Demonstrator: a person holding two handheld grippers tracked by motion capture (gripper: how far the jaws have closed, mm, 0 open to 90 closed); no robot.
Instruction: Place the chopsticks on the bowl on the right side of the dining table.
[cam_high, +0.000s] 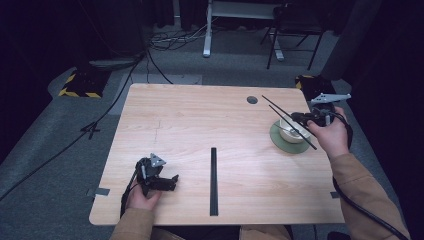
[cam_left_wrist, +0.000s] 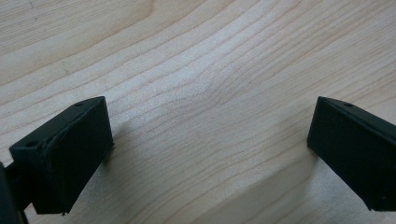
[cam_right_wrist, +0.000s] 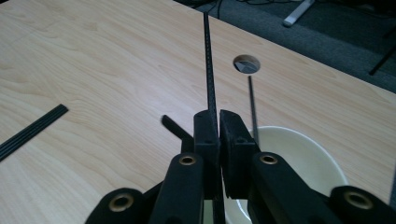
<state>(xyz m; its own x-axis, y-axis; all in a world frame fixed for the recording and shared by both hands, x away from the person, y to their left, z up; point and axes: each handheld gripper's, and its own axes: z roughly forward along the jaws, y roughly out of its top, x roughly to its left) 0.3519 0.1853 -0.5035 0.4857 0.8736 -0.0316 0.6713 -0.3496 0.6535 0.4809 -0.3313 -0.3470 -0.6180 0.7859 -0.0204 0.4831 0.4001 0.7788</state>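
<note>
My right gripper (cam_high: 300, 121) (cam_right_wrist: 218, 123) hovers over a cream bowl (cam_high: 291, 134) (cam_right_wrist: 299, 158) that stands on a green saucer (cam_high: 279, 142) at the table's right side. Its jaws are shut on a long black chopstick (cam_high: 280, 115) (cam_right_wrist: 208, 60) that points away toward the table's far middle. A second black chopstick (cam_high: 275, 104) (cam_right_wrist: 252, 107) leans in the bowl, its tip toward the round cable hole (cam_high: 252, 99) (cam_right_wrist: 246, 64). My left gripper (cam_high: 167, 182) (cam_left_wrist: 210, 140) rests low at the table's near left, open, with bare wood between its jaws.
A black strip (cam_high: 214, 180) (cam_right_wrist: 32, 130) lies on the wooden table (cam_high: 200, 120) near the front middle. Beyond the table are cables, a desk leg (cam_high: 206, 35) and a chair (cam_high: 295, 30) on the grey floor.
</note>
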